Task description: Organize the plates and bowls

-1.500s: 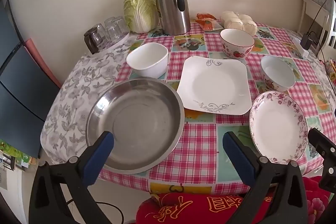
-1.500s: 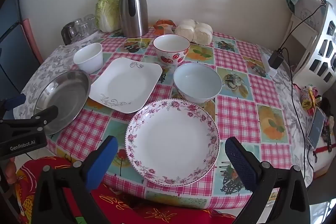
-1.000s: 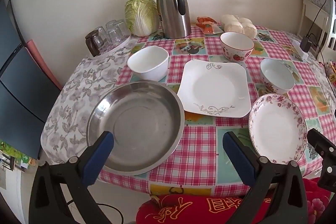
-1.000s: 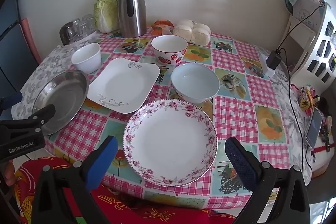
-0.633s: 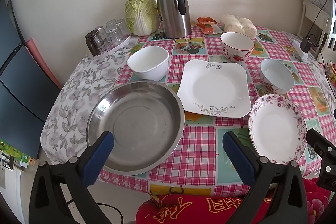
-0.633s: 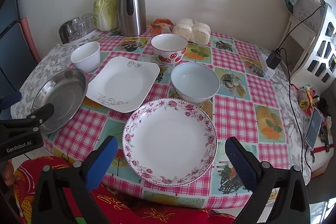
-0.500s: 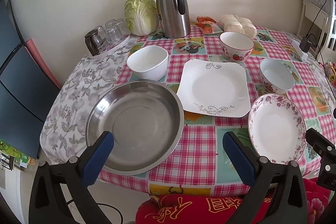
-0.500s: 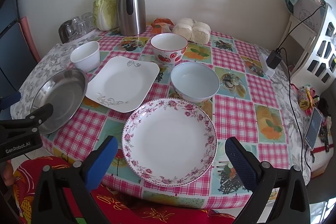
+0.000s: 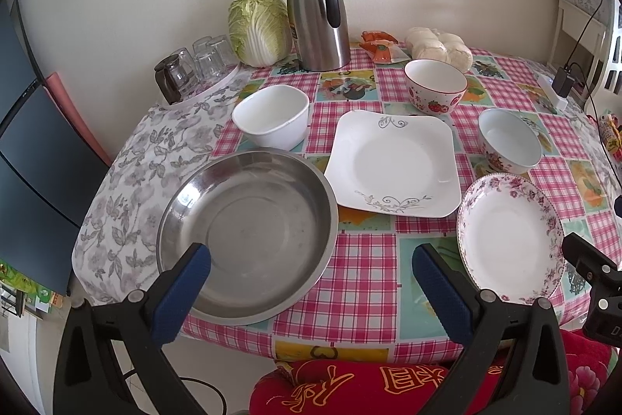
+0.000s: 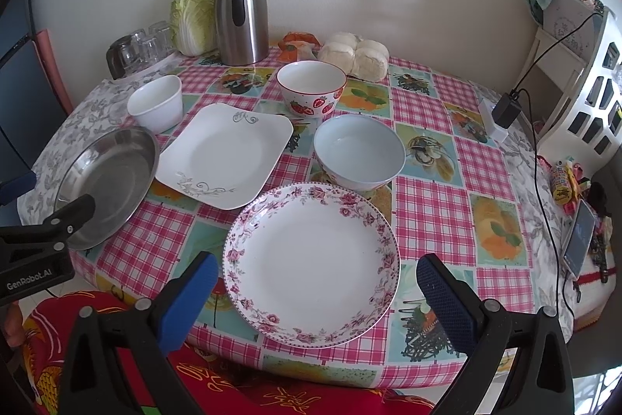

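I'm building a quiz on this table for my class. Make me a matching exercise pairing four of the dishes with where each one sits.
Things:
1. steel basin
2. square plate
3. floral plate
4. strawberry bowl

Places:
A. between the open right gripper's fingers
B. just in front of the bag of buns
C. at the table's left edge, by the white bowl
D. middle of the table

Pairs: 1-C, 2-D, 3-A, 4-B
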Tool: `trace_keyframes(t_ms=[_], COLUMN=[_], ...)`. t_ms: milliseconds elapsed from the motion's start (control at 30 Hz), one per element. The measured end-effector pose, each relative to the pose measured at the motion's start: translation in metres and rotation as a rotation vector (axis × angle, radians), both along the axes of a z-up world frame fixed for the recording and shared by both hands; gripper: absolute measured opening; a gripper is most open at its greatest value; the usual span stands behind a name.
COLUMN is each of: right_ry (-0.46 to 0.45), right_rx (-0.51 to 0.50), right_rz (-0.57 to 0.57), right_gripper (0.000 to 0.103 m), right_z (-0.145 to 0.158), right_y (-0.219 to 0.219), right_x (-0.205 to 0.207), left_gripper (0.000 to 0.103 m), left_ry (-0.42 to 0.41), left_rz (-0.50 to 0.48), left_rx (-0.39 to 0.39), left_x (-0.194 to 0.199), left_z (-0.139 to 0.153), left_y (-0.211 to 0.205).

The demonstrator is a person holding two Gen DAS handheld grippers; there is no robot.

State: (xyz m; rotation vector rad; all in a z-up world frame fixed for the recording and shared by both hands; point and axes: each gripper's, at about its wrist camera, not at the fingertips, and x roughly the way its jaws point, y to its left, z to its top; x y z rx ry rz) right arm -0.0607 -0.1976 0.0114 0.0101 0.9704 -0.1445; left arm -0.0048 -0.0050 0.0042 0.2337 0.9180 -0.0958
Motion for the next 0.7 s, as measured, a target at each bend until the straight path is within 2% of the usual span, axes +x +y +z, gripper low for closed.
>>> trace_keyframes(t_ms=[700], right_ry=[0.002], right_rx=[-0.003], right_rz=[-0.002], right_gripper=[0.103], right_z=[-0.0006], right_y=[-0.0001], right_x=[0.0007], left_gripper=[0.103], left_ry=[0.014], left_rz=[0.009], left_rx=[-0.016], left_x=[0.0017], left_z=[-0.0032], left_y=[0.0026])
